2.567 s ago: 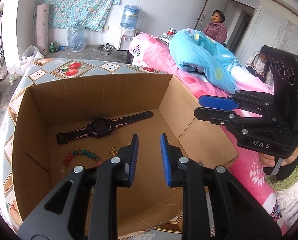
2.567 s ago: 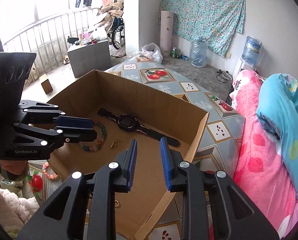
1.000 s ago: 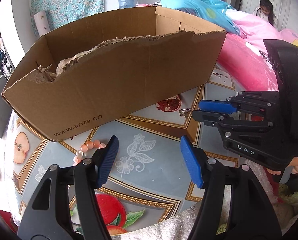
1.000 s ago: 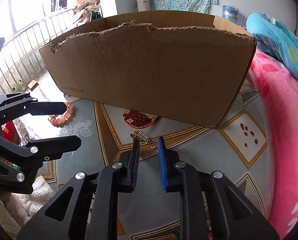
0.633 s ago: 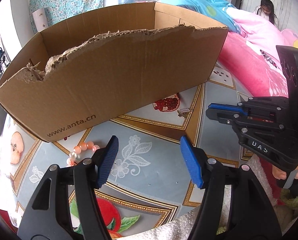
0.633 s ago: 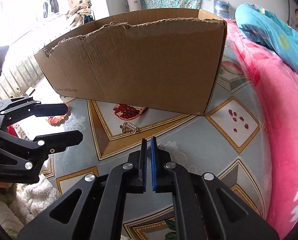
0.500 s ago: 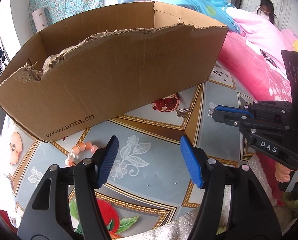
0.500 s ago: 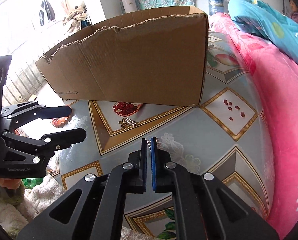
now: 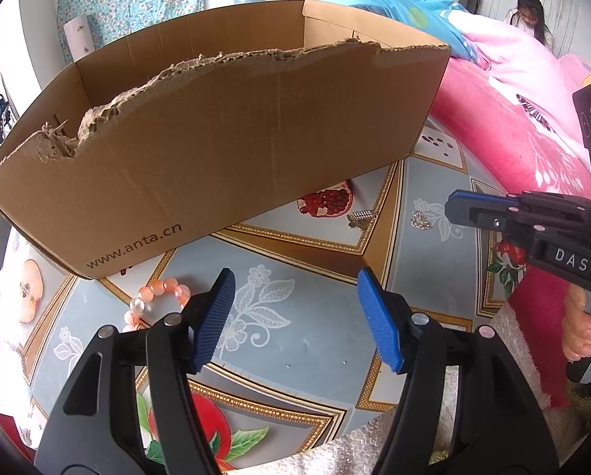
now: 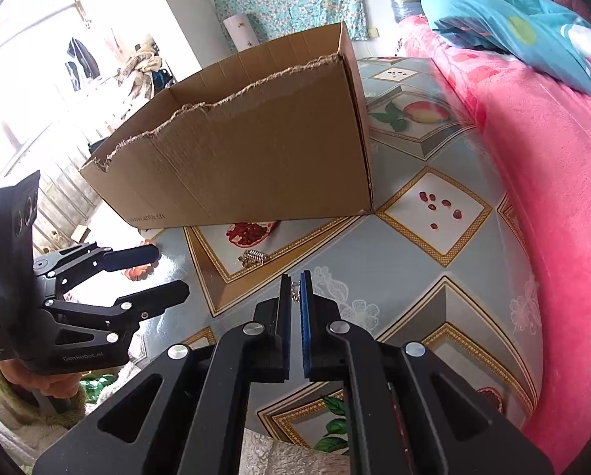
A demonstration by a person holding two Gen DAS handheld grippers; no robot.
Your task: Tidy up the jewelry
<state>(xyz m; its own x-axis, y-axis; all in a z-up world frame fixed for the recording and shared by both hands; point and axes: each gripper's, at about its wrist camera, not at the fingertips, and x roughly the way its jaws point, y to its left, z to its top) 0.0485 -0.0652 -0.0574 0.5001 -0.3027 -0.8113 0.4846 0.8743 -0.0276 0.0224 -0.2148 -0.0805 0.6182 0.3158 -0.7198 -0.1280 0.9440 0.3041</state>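
A torn cardboard box stands on the patterned table; it also shows in the right wrist view. My left gripper is open and empty, low over the table, beside a pink bead bracelet. A small silver clasp lies in front of the box, and a small silver chain piece lies to its right. My right gripper is shut, with a bit of that chain piece showing at its tips. Whether it grips the chain is unclear. The box's inside is hidden.
A pink blanket covers the bed along the table's right side. A white towel lies at the table's near edge. Two people sit at the back right.
My right gripper closed from a narrow gap to shut and drew back to the right, away from the silver clasp. My left gripper stayed open and barely moved.
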